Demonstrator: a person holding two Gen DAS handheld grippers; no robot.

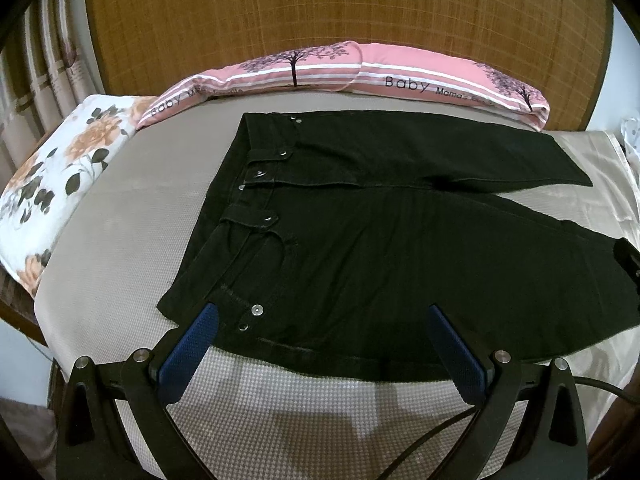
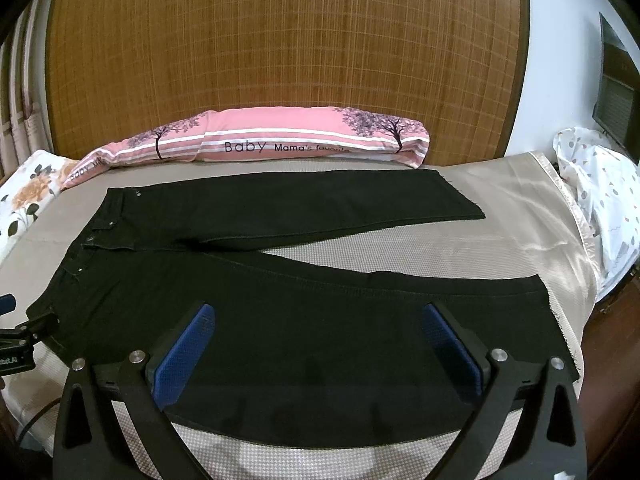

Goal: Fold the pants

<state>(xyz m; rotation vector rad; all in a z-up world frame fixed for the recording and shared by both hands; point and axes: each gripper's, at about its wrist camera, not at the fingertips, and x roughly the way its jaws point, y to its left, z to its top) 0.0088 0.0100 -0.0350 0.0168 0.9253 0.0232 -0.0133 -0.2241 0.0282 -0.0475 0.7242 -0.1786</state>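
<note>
Black pants (image 1: pixel 380 248) lie flat on the bed, waistband to the left, both legs spread out to the right in a V. They also show in the right wrist view (image 2: pixel 312 312). My left gripper (image 1: pixel 324 320) is open, hovering over the near edge of the pants by the waistband and hip, with blue pads (image 1: pixel 188 356) spread wide. My right gripper (image 2: pixel 320 320) is open over the near leg, closer to its hem. Neither holds any cloth. The right gripper's tip shows at the far right of the left wrist view (image 1: pixel 628 260).
A pink "Baby" pillow (image 1: pixel 360 72) lies along the wooden headboard (image 1: pixel 320 12). A floral pillow (image 1: pixel 60 168) sits at the left. A beige mattress cover (image 2: pixel 500 232) lies under the pants; a white patterned cloth (image 2: pixel 600 192) lies at the right edge.
</note>
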